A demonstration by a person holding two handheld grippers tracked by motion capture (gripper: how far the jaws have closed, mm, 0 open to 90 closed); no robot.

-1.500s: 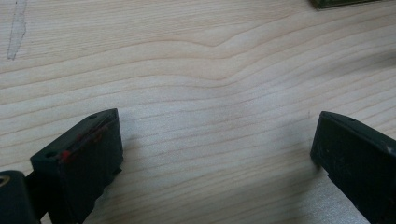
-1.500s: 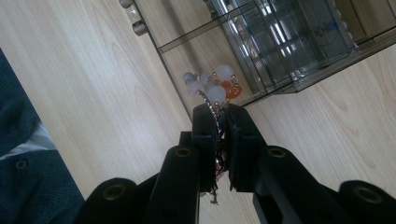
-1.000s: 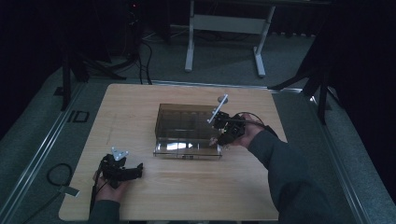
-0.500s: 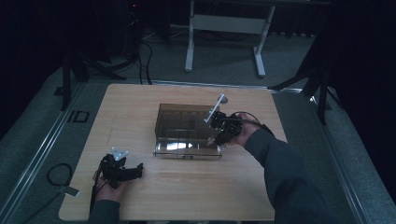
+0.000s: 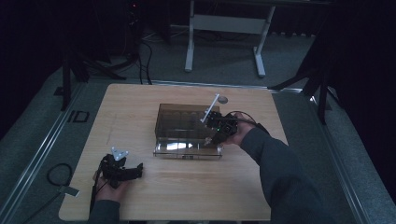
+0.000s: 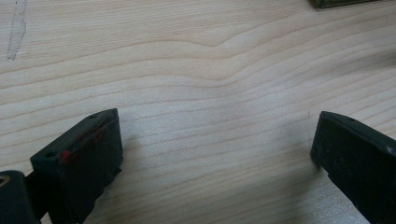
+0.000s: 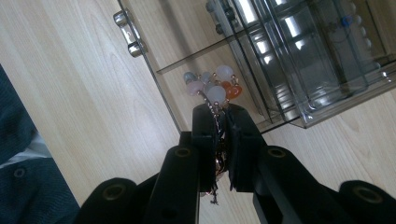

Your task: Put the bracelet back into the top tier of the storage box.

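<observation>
A smoky clear plastic organiser box [image 5: 183,120] stands mid-table with its lid [image 5: 187,150] folded down flat toward me. My right gripper [image 5: 208,139] hangs at the box's right front corner, shut on a thin chain of pale, pink and orange beads [image 7: 212,87]. In the right gripper view the beads bunch just past the jaw tips [image 7: 220,111], over the lid beside the box's divided compartments [image 7: 299,56]. My left gripper [image 5: 138,170] rests on the table [image 5: 140,102] at front left, open with only bare wood between its jaws [image 6: 215,140].
A metal latch [image 7: 128,32] sits on the lid's edge. A small round mark [image 5: 223,99] lies on the wood behind the box. A table frame [image 5: 224,23] stands on the floor beyond, and a cable [image 5: 58,175] trails off the left edge.
The right gripper has leaned slightly to the left at the box's corner, still gripping the beads. The left hand has kept still.
</observation>
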